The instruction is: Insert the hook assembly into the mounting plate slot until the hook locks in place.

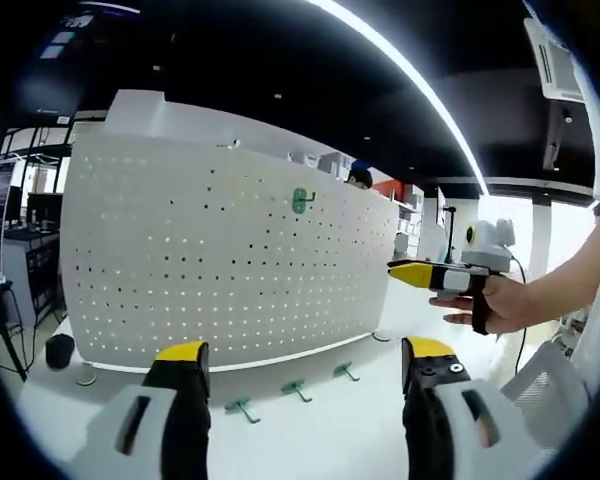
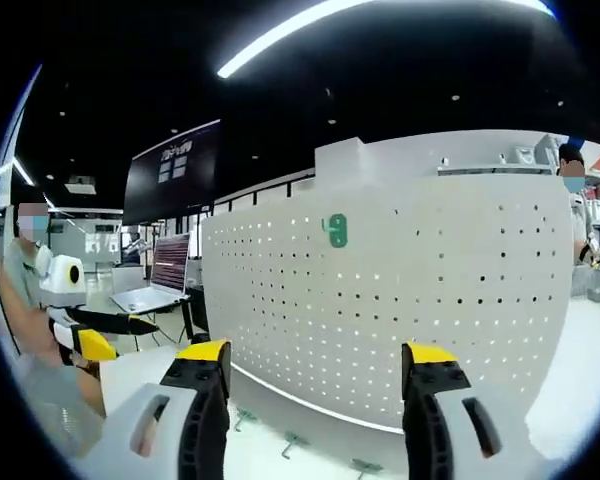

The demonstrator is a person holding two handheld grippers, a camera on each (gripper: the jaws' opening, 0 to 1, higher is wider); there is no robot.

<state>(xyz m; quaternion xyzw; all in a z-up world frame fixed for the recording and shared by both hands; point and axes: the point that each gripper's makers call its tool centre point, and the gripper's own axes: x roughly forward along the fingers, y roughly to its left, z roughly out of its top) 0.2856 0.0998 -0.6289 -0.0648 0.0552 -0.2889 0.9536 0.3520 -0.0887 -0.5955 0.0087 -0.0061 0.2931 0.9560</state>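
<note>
- We see a white pegboard (image 1: 220,250) standing upright on the tabletop (image 1: 310,430).
- One green hook (image 1: 300,201) hangs high on the pegboard.
- Three more green hooks (image 1: 296,388) lie on the tabletop before the pegboard's foot.
- Our left claw (image 1: 305,365) is spread wide, empty.
- Our right claw (image 2: 315,370) likewise gapes empty, facing the pegboard.

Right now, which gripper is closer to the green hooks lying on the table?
Left, I think. The left gripper hovers open just above the green hooks on the table. The right gripper is held higher, off to their side.
</note>
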